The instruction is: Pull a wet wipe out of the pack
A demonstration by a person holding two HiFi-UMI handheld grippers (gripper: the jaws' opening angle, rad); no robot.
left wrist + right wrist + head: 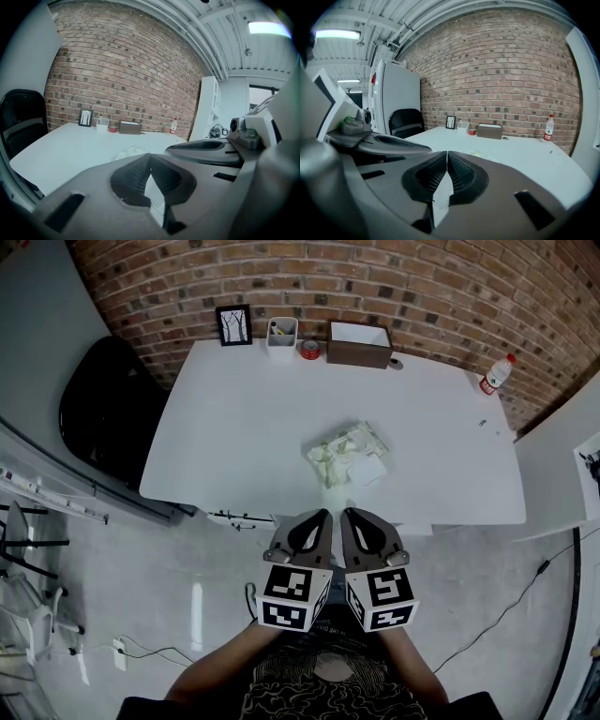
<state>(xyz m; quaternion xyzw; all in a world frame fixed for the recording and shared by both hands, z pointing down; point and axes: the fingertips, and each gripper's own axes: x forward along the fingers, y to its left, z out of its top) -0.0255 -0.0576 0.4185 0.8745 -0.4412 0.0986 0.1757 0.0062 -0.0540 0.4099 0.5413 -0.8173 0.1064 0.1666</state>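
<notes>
Jaws shut tip to tip on both, nothing clamped. My left gripper [323, 517] and right gripper [349, 515] sit side by side just off the near edge of the bench [234, 427]. Wet wipe pack [349, 456] lies on the bench ahead of me, apart from both jaws.

White table [234, 427], pale yellow-green wipe pack [349, 456] with a white patch. Red-brown brick wall [375, 277] at 12 o'clock, black chair [103, 409] at 10, brown box [359, 345]. Left gripper [324, 515] and right gripper [348, 513]: dark grey, black-and-white square-marker cubes.
</notes>
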